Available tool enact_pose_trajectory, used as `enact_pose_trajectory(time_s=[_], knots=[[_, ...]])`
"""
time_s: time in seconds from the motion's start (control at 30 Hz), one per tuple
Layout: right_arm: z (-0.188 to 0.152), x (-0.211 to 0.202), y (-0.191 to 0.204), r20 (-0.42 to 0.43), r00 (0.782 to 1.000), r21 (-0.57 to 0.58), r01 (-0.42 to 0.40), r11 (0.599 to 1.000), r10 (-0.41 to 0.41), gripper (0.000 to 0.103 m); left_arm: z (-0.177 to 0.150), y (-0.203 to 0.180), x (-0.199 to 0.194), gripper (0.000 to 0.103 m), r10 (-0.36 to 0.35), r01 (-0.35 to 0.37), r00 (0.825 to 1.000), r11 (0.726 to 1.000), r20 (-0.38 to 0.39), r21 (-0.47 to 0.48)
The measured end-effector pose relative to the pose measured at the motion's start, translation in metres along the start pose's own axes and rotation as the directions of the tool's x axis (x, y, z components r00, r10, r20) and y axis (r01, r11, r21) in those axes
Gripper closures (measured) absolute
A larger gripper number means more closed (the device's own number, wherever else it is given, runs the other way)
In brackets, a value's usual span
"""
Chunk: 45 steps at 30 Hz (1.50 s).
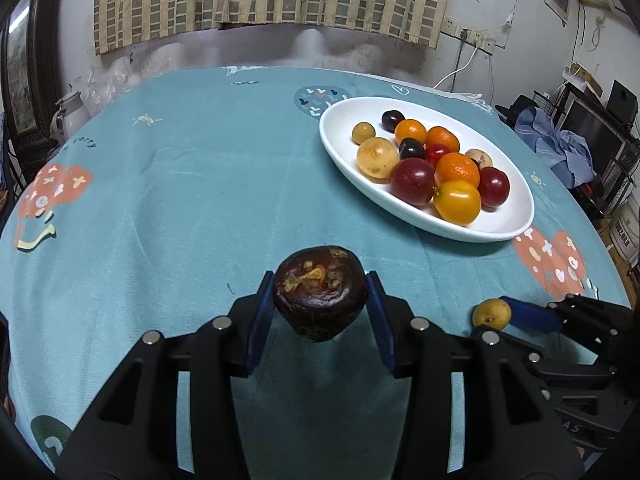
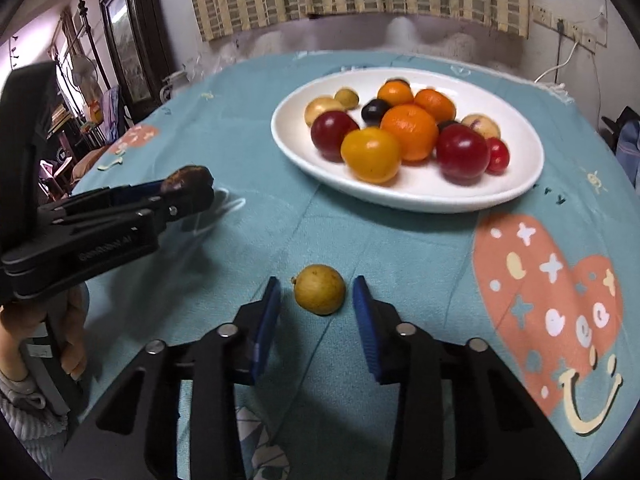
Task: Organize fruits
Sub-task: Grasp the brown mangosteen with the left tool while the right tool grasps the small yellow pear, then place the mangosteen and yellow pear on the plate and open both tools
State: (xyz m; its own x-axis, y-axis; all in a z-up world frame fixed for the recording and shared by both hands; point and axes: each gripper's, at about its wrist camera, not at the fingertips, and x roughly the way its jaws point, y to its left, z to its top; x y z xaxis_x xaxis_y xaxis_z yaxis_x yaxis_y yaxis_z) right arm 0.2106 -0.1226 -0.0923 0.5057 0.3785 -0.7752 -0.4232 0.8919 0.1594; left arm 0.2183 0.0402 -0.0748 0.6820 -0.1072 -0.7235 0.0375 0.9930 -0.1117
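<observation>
A: Where is the dark fruit (image 1: 320,292)?

B: In the left gripper (image 1: 320,280). Its jaws are clamped on it, one blue pad against each side, with the scarred face of the fruit towards the camera.

A: And the right gripper (image 2: 316,283)?

B: It sits low over the tabletop (image 1: 180,180), with a yellow fruit (image 2: 320,289) between the jaws. From its own camera, a strip of cloth shows on either side of the fruit, so the pads stand close but are not pressing on it. The fruit rests on the cloth.

A: How do the two grippers lie to each other?

B: From the left camera, the yellow fruit and the right gripper are at about 3 o'clock from the dark fruit, near it. From the right camera, the left gripper comes in at 10 o'clock, the dark fruit at its tip, and a hand (image 2: 72,332) grips its handle at 8 o'clock.

A: The plate (image 1: 344,120)?

B: White and oval, at 2 o'clock from the dark fruit in the left view, and at 12 to 1 o'clock beyond the yellow fruit in the right view. It is well apart from both grippers. It carries a heap of fruits, orange, red, yellow and near-black, crowded together, most of them touching.

A: Is the dark fruit clear of the cloth?

B: I cannot tell for certain.
</observation>
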Motion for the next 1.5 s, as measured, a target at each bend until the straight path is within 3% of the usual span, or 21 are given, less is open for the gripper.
enact_pose_trajectory(time_s=[0.1, 0.3, 0.43, 0.53, 0.67, 0.8, 0.97, 1.23, 1.27, 1.3, 1.37, 1.5], knots=[[0.000, 0.000, -0.001, 0.003, 1.000, 0.007, -0.010, 1.000, 0.010, 0.076, -0.002, 0.002, 0.006, 0.058, -0.021, 0.021, 1.000, 1.000, -0.019, -0.018], [0.004, -0.040, -0.007, 0.125, 0.991, 0.043, -0.057, 0.997, 0.051, 0.076, -0.007, 0.003, 0.009, 0.058, -0.049, 0.048, 0.998, 0.998, -0.042, -0.027], [0.000, -0.021, -0.015, 0.060, 0.997, 0.056, -0.041, 0.998, 0.038, 0.076, -0.010, -0.007, 0.004, 0.058, -0.045, 0.045, 0.999, 0.999, -0.030, 0.001], [0.011, -0.055, -0.025, 0.171, 0.985, 0.086, -0.040, 0.996, 0.025, 0.076, -0.003, -0.012, -0.014, 0.058, -0.068, 0.068, 0.998, 0.998, 0.017, 0.009], [0.036, -0.120, -0.047, 0.339, 0.941, 0.121, -0.039, 0.992, -0.004, 0.076, 0.032, -0.016, -0.043, 0.058, -0.138, 0.139, 0.986, 0.990, 0.094, -0.009], [0.078, -0.138, -0.063, 0.356, 0.934, 0.104, 0.006, 0.995, -0.043, 0.076, 0.086, -0.031, -0.042, 0.058, -0.108, 0.103, 0.987, 0.994, 0.120, 0.045], [0.114, -0.094, -0.096, 0.302, 0.951, 0.150, 0.013, 0.989, -0.058, 0.076, 0.127, -0.050, 0.001, 0.058, -0.094, 0.089, 0.991, 0.994, 0.096, 0.059], [0.146, 0.017, -0.140, 0.132, 0.986, 0.238, 0.065, 0.969, -0.098, 0.076, 0.125, -0.053, 0.089, 0.057, -0.098, 0.099, 0.995, 0.994, -0.019, 0.037], [0.150, 0.026, -0.145, 0.113, 0.989, 0.250, 0.070, 0.966, -0.101, 0.075, 0.125, -0.051, 0.093, 0.054, -0.099, 0.099, 0.995, 0.995, -0.016, 0.033], [0.153, 0.037, -0.150, 0.081, 0.991, 0.269, 0.085, 0.959, -0.110, 0.074, 0.126, -0.050, 0.094, 0.041, -0.097, 0.097, 0.995, 0.995, -0.013, 0.031], [0.155, 0.048, -0.154, 0.044, 0.992, 0.290, 0.099, 0.952, -0.117, 0.074, 0.127, -0.048, 0.091, 0.031, -0.097, 0.097, 0.995, 0.995, 0.009, 0.028], [0.154, 0.030, -0.153, 0.095, 0.991, 0.317, 0.056, 0.947, -0.090, 0.074, 0.130, -0.044, 0.077, 0.031, -0.093, 0.092, 0.995, 0.995, 0.035, 0.028]])
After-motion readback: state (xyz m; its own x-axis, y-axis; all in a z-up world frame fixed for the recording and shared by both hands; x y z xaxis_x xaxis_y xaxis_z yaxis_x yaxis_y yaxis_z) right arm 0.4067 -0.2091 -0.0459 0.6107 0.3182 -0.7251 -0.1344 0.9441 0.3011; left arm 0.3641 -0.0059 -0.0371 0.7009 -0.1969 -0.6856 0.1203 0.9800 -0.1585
